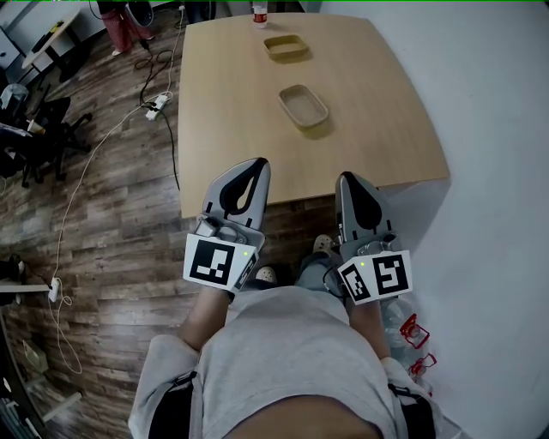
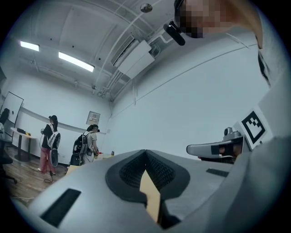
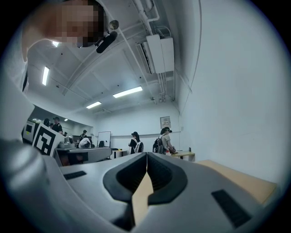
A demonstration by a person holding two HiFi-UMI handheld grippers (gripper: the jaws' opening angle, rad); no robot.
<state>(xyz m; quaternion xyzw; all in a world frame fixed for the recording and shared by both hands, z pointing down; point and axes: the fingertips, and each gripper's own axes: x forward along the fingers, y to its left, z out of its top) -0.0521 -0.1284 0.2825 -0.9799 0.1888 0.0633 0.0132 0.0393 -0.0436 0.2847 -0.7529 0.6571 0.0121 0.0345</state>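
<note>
While the left gripper [image 1: 254, 165] and the right gripper [image 1: 351, 179] hang side by side over the near edge of the wooden table [image 1: 225, 111], each has its jaws pressed fully together with nothing between them. The two gripper views show the dark pads meeting at the tips in a thin seam. Both tips point toward 12 o'clock, out across the tabletop. Nearest to them is a shallow tan tray [image 1: 303, 107], lying empty at about 1 o'clock from the left gripper and 11 o'clock from the right, well apart from both. A second tray [image 1: 286, 47] of the same kind sits farther off at 12 o'clock, and a small bottle [image 1: 259, 14] stands at the far edge beyond it. At 10 o'clock, a white power strip [image 1: 155, 106] lies on the plank floor [image 1: 103, 231]. Down at 4 o'clock, red-capped bottles [image 1: 413, 331] stand beside the person's right leg.
</note>
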